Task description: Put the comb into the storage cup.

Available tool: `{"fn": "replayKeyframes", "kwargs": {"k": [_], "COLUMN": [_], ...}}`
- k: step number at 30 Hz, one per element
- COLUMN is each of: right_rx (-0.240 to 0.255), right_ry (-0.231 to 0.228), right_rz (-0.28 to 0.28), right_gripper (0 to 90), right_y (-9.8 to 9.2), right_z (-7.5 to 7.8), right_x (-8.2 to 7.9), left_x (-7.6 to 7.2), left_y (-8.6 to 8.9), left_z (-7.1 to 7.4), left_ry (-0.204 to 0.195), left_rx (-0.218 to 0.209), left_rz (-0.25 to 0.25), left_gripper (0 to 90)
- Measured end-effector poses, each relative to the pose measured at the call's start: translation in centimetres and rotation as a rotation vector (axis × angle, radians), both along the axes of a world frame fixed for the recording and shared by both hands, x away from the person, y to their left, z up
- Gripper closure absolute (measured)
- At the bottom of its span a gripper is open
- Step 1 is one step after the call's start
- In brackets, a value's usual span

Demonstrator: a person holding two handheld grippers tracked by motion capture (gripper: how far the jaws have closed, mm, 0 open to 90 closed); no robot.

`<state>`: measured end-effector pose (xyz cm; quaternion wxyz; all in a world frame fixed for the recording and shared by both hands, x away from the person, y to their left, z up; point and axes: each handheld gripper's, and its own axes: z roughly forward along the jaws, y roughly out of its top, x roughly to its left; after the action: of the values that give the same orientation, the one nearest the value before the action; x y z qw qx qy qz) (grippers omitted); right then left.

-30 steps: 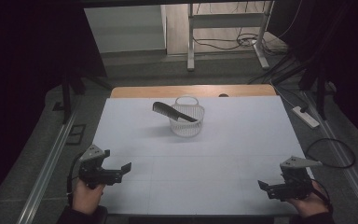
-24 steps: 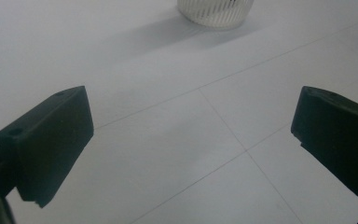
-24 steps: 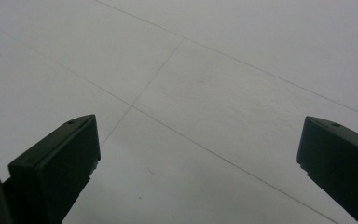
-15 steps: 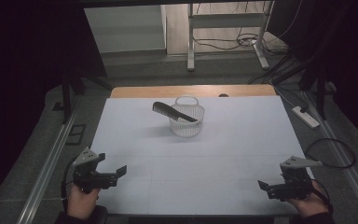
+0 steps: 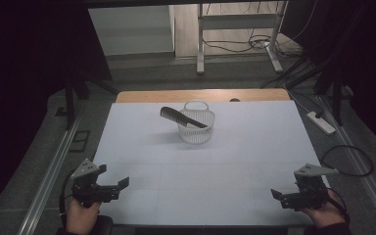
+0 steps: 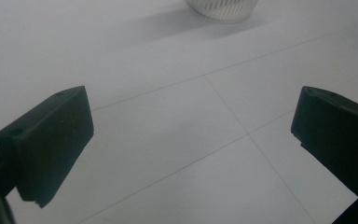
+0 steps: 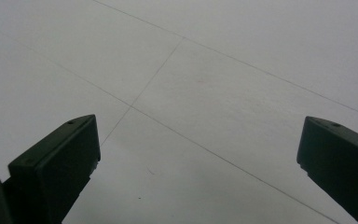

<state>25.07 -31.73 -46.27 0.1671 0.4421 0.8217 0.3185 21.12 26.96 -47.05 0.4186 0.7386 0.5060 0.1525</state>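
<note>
A white wire basket [image 5: 195, 128] stands at the far middle of the white table [image 5: 235, 161]. A black comb [image 5: 182, 117] rests across its rim, its toothed end sticking out to the left. My left gripper [image 5: 119, 188] is near the front left corner, open and holding nothing. In the left gripper view its jaws are wide apart [image 6: 191, 135] over bare table, with the basket's base [image 6: 221, 7] at the top edge. My right gripper [image 5: 279, 197] hovers near the front right corner, open and holding nothing. The right gripper view [image 7: 198, 154] has bare table between its jaws.
A wooden strip [image 5: 200, 95] borders the table's far edge. Metal rails [image 5: 54, 166] run along both sides. A power strip [image 5: 320, 122] and a looped cable [image 5: 347, 159] lie on the floor to the right. A metal frame [image 5: 200, 44] stands behind.
My left gripper has drifted a little left and back toward the front edge. The right gripper, basket and comb have stayed put.
</note>
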Motion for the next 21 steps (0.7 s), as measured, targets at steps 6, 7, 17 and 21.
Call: {"fn": "replayKeyframes", "kwargs": {"k": [6,7,17,21], "right_rx": [0.001,0.001,0.005,0.005], "right_ry": [0.000,-0.001,-0.001,-0.001], "right_rz": [-0.002,-0.002,-0.013,-0.015], "right_gripper": [0.0,0.0,0.0,0.0], "right_y": [-0.02,-0.02,-0.10,-0.09], "right_z": [0.01,0.01,0.04,0.04], "right_x": [0.00,-0.01,0.00,0.00], "left_x": [-0.30,-0.36,-0.79,-1.01], "left_y": [0.04,0.05,-0.12,-0.23], "left_z": [-0.01,-0.02,-0.15,-0.11], "left_ry": [0.003,0.004,0.021,0.020], "left_rx": [0.009,0.012,0.042,0.060], "left_rz": [0.005,0.005,0.004,0.003], "left_gripper": [0.0,0.0,0.0,0.0]}}
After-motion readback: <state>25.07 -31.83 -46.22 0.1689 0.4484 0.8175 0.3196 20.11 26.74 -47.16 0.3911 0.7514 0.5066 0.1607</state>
